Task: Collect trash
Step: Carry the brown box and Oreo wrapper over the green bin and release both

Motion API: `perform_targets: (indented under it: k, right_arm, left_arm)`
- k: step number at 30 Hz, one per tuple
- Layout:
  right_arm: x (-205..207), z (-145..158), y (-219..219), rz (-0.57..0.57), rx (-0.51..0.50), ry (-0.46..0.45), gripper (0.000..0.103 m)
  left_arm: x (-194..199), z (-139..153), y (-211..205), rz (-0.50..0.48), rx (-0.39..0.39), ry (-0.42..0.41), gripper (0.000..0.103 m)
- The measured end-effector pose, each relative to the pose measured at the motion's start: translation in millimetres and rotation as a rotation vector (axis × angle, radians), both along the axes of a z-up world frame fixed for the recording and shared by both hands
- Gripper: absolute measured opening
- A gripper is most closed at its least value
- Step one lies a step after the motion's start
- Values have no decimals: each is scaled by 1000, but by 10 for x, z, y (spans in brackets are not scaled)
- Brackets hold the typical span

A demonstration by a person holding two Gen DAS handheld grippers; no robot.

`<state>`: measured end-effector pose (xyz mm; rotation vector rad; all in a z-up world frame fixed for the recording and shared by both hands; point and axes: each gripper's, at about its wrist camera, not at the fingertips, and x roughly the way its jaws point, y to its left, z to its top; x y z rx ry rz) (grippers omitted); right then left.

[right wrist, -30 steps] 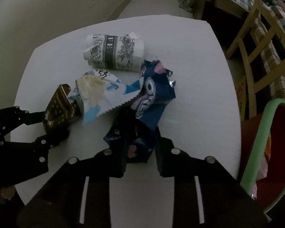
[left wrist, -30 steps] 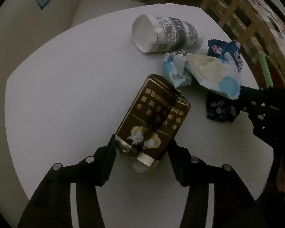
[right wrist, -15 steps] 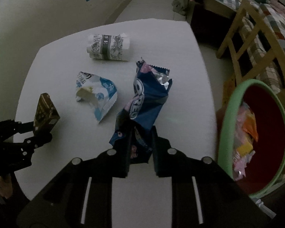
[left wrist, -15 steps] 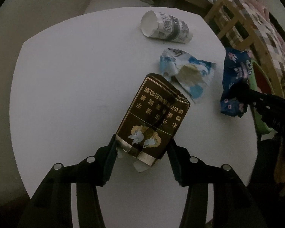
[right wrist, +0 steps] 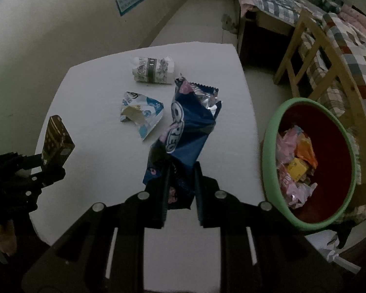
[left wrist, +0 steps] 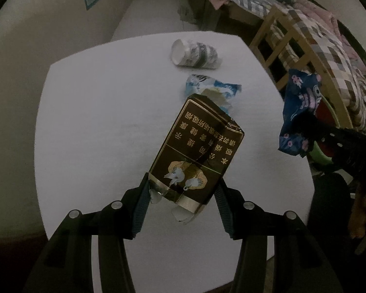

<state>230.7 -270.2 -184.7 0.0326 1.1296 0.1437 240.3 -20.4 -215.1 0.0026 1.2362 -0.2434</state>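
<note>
My left gripper point(left wrist: 181, 190) is shut on a dark brown and gold cigarette pack point(left wrist: 197, 151) and holds it above the white table point(left wrist: 97, 122). The pack also shows in the right wrist view point(right wrist: 57, 139). My right gripper point(right wrist: 181, 178) is shut on a dark blue Oreo wrapper point(right wrist: 188, 127), lifted off the table; the wrapper also shows in the left wrist view point(left wrist: 297, 107). A crumpled paper cup point(right wrist: 153, 70) and a light blue wrapper point(right wrist: 141, 112) lie on the table.
A green-rimmed red trash bin point(right wrist: 312, 161) with several wrappers inside stands right of the table. A wooden chair point(right wrist: 314, 56) and a bed with a checked quilt point(right wrist: 349, 36) are at the right. A wall point(right wrist: 48, 29) runs along the left.
Both grippers have risen and pulled back with their loads. The Oreo wrapper came off the pile and moved right toward the bin. The bin has come fully into the right wrist view.
</note>
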Motion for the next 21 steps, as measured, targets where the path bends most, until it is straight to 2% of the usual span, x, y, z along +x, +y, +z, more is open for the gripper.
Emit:
perform_targets:
  k: [11, 21]
  right_arm:
    - [-179, 89, -219, -29, 18, -29, 18]
    - [-271, 104, -647, -88, 28, -44, 16]
  left_arm:
    - [-136, 190, -274, -16, -2, -35, 48]
    - [-76, 350, -803, -90, -12, -57, 48]
